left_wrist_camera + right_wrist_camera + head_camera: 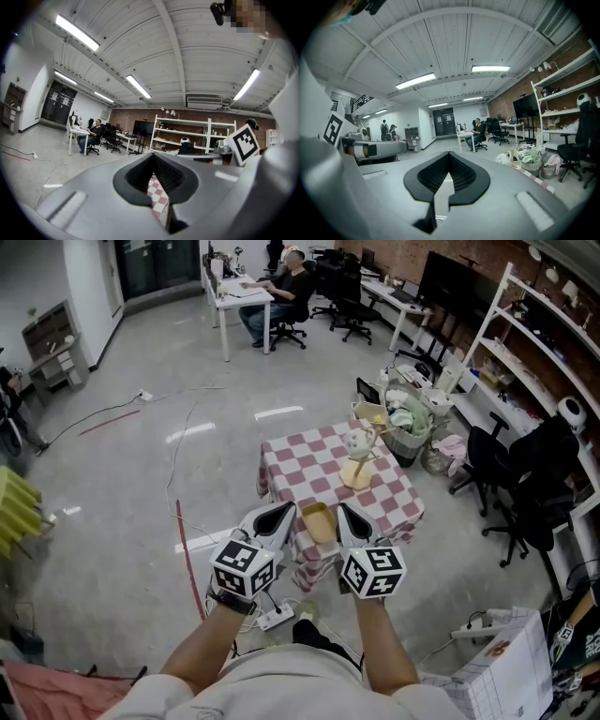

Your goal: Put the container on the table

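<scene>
My left gripper is raised in front of the body, well above the floor. Its marker cube faces up to the head camera and the forearm behind it reaches straight forward. In the left gripper view the left gripper has its jaws pressed together with nothing between them. Through the small gap under the pads I see only a piece of the checkered cloth, so this gripper already aims toward the table.

Between the two grippers, in the head view, is the tan container. It seems to lie on the checkered cloth, close to the front edge of the table. I believe neither gripper touches it, because both gripper views look level across the room and do not show it. From this I judge that the container is already set down, or that it waits there to be moved. I cannot decide which.

The right gripper is held parallel to the left one, at the same height, its forearm also straight. In the right gripper view the right gripper is also clenched and empty.

Farther right on the cloth stands a wooden stand, apart from the container. Beyond the table corner is a basket full of things.
</scene>
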Demonstrator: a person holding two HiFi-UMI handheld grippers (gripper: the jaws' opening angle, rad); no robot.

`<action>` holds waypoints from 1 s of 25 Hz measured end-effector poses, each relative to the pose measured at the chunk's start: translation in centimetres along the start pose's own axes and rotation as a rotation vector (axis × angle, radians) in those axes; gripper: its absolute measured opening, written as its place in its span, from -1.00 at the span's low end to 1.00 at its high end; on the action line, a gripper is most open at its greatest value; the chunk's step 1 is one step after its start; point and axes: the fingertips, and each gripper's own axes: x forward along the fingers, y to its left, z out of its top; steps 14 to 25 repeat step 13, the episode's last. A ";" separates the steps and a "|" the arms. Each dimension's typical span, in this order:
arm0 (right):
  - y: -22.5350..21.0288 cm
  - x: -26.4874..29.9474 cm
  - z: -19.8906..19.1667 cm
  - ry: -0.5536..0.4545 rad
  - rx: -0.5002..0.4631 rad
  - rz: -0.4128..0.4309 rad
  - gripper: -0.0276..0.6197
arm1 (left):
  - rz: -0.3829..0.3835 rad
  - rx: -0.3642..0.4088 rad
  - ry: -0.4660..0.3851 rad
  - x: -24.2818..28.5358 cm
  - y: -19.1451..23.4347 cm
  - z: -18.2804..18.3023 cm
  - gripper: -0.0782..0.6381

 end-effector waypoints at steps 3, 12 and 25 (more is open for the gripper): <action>0.1 -0.2 0.0 -0.002 -0.005 -0.001 -0.89 | 0.000 0.004 -0.003 -0.1 -0.2 0.0 -0.76; -0.1 -0.3 0.0 0.000 -0.004 -0.007 -0.89 | -0.002 0.003 -0.006 0.0 -0.3 0.2 -0.76; -0.1 -0.2 0.0 0.000 -0.004 -0.007 -0.89 | -0.002 0.003 -0.006 0.0 -0.2 0.2 -0.76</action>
